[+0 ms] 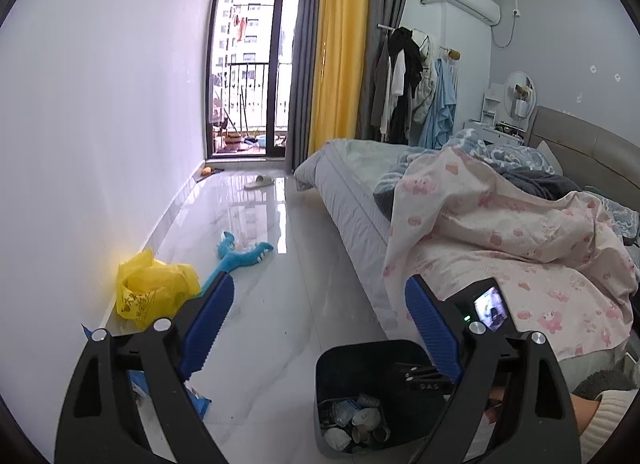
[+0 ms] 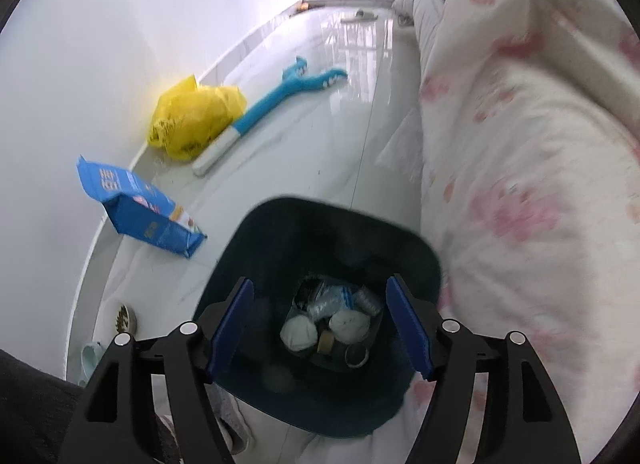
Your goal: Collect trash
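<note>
A dark trash bin (image 2: 280, 232) stands on the white floor beside the bed. At its bottom lie crumpled tissues (image 2: 298, 334), a crushed plastic bottle (image 2: 332, 300) and tape rolls. My right gripper (image 2: 320, 328) points down over the bin's mouth, open, with nothing between its blue pads. My left gripper (image 1: 320, 324) is open and empty, held higher, looking along the floor with the bin (image 1: 340, 364) below it. A yellow plastic bag (image 2: 196, 116) and a blue package (image 2: 148, 216) lie by the wall. The bag (image 1: 152, 288) lies just left of the left gripper's left finger.
The bed with a pink-patterned blanket (image 2: 520, 184) runs along the right. A blue toy grabber (image 2: 280, 96) lies on the floor past the bag. A slipper (image 1: 260, 182) rests near the balcony door. A brush (image 2: 126, 318) and another slipper (image 2: 90, 356) lie near the wall.
</note>
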Demonstrator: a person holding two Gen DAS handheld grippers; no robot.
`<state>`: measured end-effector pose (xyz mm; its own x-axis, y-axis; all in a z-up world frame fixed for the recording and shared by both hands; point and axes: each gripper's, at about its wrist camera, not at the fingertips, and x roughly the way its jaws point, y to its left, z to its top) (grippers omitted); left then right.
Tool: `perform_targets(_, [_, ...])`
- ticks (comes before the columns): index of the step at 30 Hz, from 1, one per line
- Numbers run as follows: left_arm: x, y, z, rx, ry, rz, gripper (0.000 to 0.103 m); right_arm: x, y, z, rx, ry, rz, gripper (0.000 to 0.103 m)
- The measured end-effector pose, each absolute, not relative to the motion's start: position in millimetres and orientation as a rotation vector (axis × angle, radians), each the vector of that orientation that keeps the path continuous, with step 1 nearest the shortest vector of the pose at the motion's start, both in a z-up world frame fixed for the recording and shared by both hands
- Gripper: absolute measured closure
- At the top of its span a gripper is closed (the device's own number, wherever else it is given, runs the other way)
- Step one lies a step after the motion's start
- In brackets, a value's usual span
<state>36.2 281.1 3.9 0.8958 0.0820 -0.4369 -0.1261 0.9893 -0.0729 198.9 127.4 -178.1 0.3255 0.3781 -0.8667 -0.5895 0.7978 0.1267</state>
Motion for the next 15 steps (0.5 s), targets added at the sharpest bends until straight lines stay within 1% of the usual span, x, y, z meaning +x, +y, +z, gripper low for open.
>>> perform_targets(2, [34.7,277.2,8.0,-0.092,0.438,0.107,0.013,196.4,119.0,-158.3,-0.207,1.016,0.645,0.027])
perform_targets(4, [32.0,272.3,12.6,-0.080,0.425,0.101,0.008,192.7,108.0,-140.2,-0.189,0.967,0.643,0.024])
perform_targets(7, [29.1,264.5,20.6,-0.075,0.395,0.106,0.005,180.1,87.9,-112.5,-0.183,0.885,0.630,0.020])
perform_targets(10, [24.8,255.0,26.5,-0.083,0.378,0.123,0.004,165.2,56.8,-87.0,-0.158,0.803,0.600,0.016])
perform_targets(12, [19.5,246.4,27.8,-0.087,0.379,0.127,0.003,155.8,32.1,-70.7,-0.131,0.751,0.570,0.009])
perform_targets(15, [9.3,229.3,27.7,-0.068,0.395,0.097,0.003,141.1,-5.5,-48.1,-0.122,0.665,0.524,0.005])
